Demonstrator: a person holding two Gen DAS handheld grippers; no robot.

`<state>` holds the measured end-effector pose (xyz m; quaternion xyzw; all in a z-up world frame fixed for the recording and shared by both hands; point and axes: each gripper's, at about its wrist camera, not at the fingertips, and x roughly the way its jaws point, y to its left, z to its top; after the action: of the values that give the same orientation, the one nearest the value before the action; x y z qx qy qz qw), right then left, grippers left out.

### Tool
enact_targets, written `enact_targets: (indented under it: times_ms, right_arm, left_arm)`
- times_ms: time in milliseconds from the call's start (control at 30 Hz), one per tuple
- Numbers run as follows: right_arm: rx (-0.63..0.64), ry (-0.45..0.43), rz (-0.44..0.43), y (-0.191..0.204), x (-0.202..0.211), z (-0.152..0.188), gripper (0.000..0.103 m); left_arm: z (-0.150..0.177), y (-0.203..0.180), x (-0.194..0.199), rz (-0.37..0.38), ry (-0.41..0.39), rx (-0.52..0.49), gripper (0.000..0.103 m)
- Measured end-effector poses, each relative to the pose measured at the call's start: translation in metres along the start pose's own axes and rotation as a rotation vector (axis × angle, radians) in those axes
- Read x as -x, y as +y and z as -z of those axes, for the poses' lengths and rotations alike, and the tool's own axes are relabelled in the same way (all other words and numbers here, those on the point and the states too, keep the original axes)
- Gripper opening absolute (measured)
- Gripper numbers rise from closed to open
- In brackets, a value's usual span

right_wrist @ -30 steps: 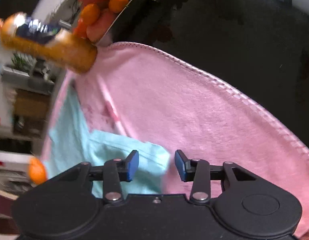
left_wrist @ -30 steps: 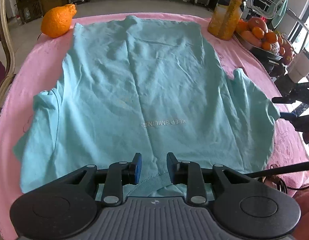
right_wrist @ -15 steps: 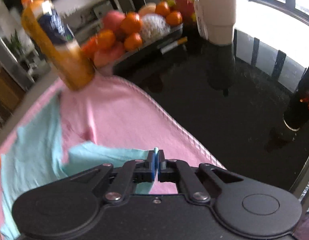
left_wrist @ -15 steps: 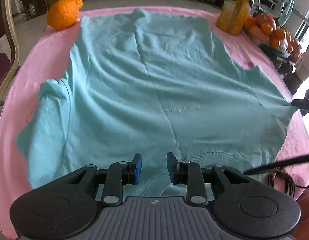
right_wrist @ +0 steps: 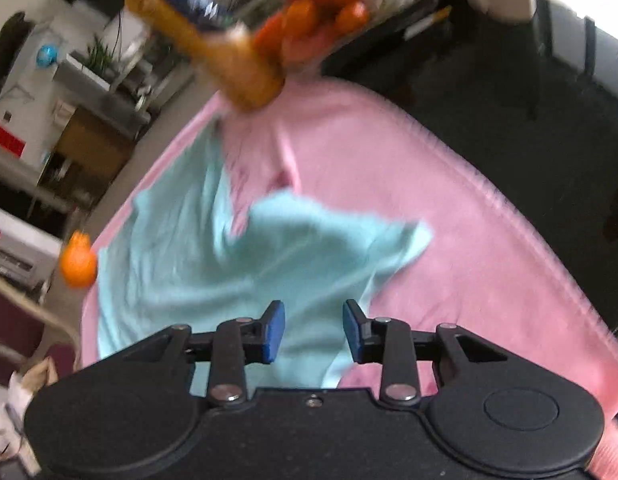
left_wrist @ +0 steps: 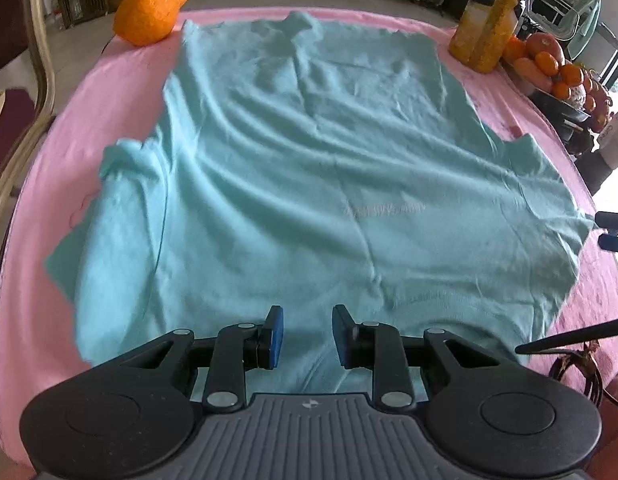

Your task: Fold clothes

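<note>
Ahead of left claw (left_wrist: 307,336), pale turquoise cotton T-shirt (left_wrist: 309,184) spread flat on pink-covered surface (left_wrist: 37,184), no fold made. Left claw apart, empty. Right claw (right_wrist: 313,332) opening, empty, over sleeve. All folding left.

Left gripper (left_wrist: 307,336), right gripper (right_wrist: 313,332): black bodies, blue pads, silver screws

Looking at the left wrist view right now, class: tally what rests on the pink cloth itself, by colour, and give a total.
Light blue: 1, the T-shirt
Orange: 2, the large citrus fruit and the juice bottle
Total: 3
The bowl of fruit stands off the pink cloth, so it is left out.
</note>
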<state>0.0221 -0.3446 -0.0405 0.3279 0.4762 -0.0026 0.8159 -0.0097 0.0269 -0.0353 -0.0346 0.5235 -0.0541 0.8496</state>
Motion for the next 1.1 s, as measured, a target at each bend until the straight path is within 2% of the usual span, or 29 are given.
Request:
enact_targets:
  times_ms: [167, 267, 367, 467, 567, 633, 733, 800, 867, 900, 933, 1000, 1100]
  right_arm:
    - [0.026, 0.117, -0.058, 0.006, -0.001, 0.036, 0.037]
    - [0.046, 0.183, -0.099, 0.007, -0.004, 0.066, 0.037]
    - [0.11, 0.2, -0.104, 0.02, -0.004, 0.089, 0.04]
    - [0.144, 0.211, -0.083, 0.029, -0.006, 0.094, 0.041]
    - [0.136, 0.218, -0.067, 0.03, -0.01, 0.095, 0.042]
    - [0.125, 0.225, -0.065, 0.03, -0.013, 0.096, 0.042]
    - [0.112, 0.218, -0.086, 0.03, -0.019, 0.097, 0.041]
    - [0.111, 0.207, -0.099, 0.033, -0.024, 0.098, 0.04]
    - [0.135, 0.197, -0.086, 0.039, -0.03, 0.1, 0.027]
    - [0.155, 0.192, -0.072, 0.042, -0.032, 0.102, 0.013]
    - [0.176, 0.187, -0.06, 0.045, -0.033, 0.104, 0.003]
    - [0.217, 0.178, -0.037, 0.05, -0.033, 0.108, 0.003]
    - [0.194, 0.223, -0.099, 0.047, -0.022, 0.113, 0.003]
  left_arm:
    - [0.031, 0.013, 0.021, 0.09, 0.008, 0.052, 0.026]
    - [0.049, 0.024, 0.028, 0.084, 0.009, 0.105, 0.026]
    - [0.057, 0.04, 0.03, 0.1, 0.022, 0.189, 0.029]
    - [0.058, 0.056, 0.024, 0.125, 0.05, 0.289, 0.028]
    - [0.058, 0.063, 0.023, 0.144, 0.05, 0.363, 0.028]
    - [0.057, 0.063, 0.022, 0.132, 0.046, 0.377, 0.029]
    - [0.054, 0.057, 0.018, 0.092, 0.029, 0.36, 0.029]
    - [0.05, 0.048, 0.016, 0.051, 0.006, 0.31, 0.029]
    - [0.046, 0.034, 0.015, -0.012, -0.018, 0.223, 0.023]
    - [0.046, 0.026, 0.015, -0.05, -0.03, 0.172, 0.007]
    - [0.045, 0.018, 0.015, -0.086, -0.042, 0.122, 0.003]
    - [0.049, 0.012, 0.021, -0.12, -0.05, 0.053, 0.003]
    - [0.057, 0.015, 0.042, -0.129, -0.075, 0.025, 0.003]
